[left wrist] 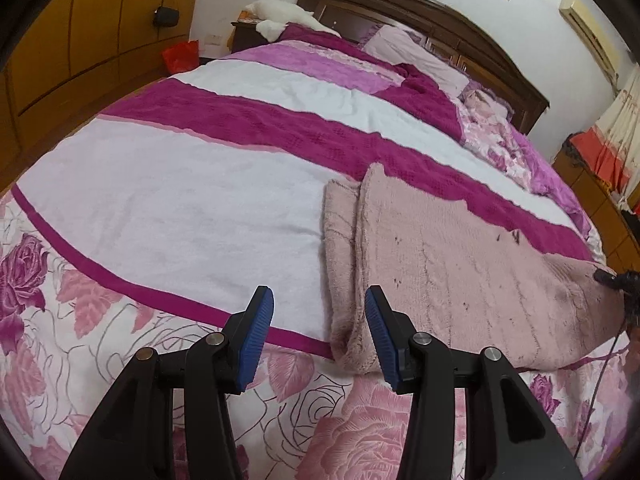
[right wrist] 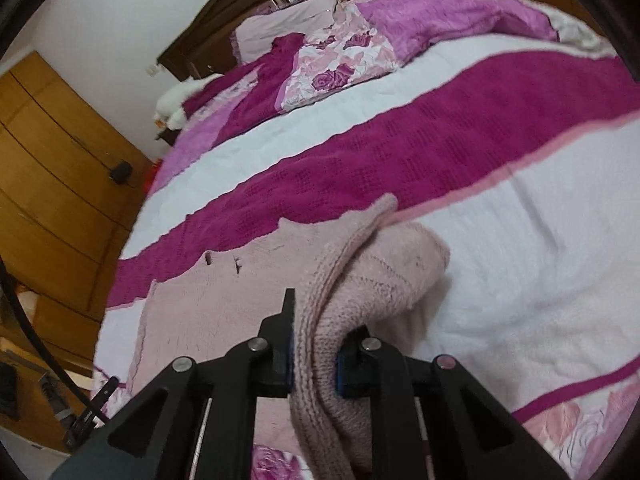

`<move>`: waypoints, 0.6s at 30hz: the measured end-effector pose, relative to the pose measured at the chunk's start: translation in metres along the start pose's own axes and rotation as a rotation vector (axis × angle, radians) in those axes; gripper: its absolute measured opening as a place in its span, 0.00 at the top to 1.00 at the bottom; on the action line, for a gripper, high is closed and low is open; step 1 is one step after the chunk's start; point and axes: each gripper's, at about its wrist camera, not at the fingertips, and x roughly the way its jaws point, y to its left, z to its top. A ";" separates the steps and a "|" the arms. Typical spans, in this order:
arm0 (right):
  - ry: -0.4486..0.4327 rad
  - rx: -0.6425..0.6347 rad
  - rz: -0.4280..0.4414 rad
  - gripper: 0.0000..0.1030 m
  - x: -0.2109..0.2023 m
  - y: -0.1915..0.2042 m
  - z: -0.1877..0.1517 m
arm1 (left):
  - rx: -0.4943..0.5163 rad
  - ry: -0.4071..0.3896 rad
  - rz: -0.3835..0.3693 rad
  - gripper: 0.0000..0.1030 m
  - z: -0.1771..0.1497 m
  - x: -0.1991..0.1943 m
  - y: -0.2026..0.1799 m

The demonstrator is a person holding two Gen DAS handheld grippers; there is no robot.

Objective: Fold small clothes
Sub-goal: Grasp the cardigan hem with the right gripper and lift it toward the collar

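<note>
A pale pink knitted garment (left wrist: 460,272) lies partly folded on the bed, right of centre in the left wrist view. My left gripper (left wrist: 319,340) is open and empty, just above the garment's near left corner. My right gripper (right wrist: 314,344) is shut on a ribbed edge of the garment (right wrist: 320,320) and lifts it, so a fold of the knit hangs over the flat part (right wrist: 224,304). In the left wrist view the right gripper (left wrist: 618,280) shows only as a dark tip at the garment's far right end.
The bed cover (left wrist: 180,200) has white and magenta stripes and a floral border (left wrist: 80,340). Pillows (left wrist: 416,56) and a dark wood headboard (left wrist: 400,4) are at the far end. Wooden wardrobes (left wrist: 80,40) stand on the left. A cable (right wrist: 24,320) hangs at the left.
</note>
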 end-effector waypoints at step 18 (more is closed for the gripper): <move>0.000 -0.188 -0.203 0.87 0.033 0.198 -0.010 | 0.018 0.025 0.050 0.77 0.005 -0.013 0.046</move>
